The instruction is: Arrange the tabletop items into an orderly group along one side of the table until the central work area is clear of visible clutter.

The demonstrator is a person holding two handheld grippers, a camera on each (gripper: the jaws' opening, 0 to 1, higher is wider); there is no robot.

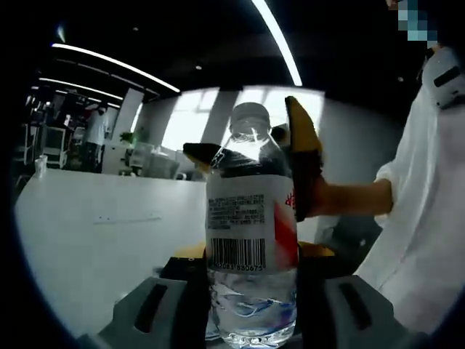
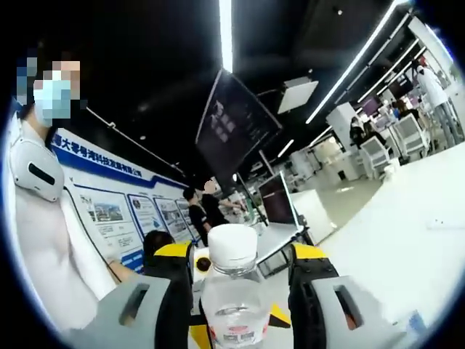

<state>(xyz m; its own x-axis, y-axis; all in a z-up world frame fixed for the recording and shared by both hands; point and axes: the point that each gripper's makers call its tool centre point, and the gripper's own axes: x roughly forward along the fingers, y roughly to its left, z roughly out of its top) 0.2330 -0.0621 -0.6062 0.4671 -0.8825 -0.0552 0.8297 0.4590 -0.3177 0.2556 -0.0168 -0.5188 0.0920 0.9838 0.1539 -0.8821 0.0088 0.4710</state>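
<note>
A clear water bottle [image 1: 251,240] with a white cap, a barcode label and a red mark stands upright between the jaws of my left gripper [image 1: 254,251], which is shut on its body. Its base hangs above the white table [image 1: 94,240]. My right gripper [image 1: 251,156], yellow and black, comes in from the right at the bottle's shoulder, one finger on each side. In the right gripper view the white cap [image 2: 232,247] sits between the right gripper [image 2: 240,254] jaws with small gaps on both sides, so it stands open.
A person in a white coat [image 1: 421,218] stands close at the right and holds the right gripper. The white table [image 2: 407,240] stretches away; a small white object [image 2: 390,171] stands at its far end. A dark monitor [image 2: 280,200] and people are behind.
</note>
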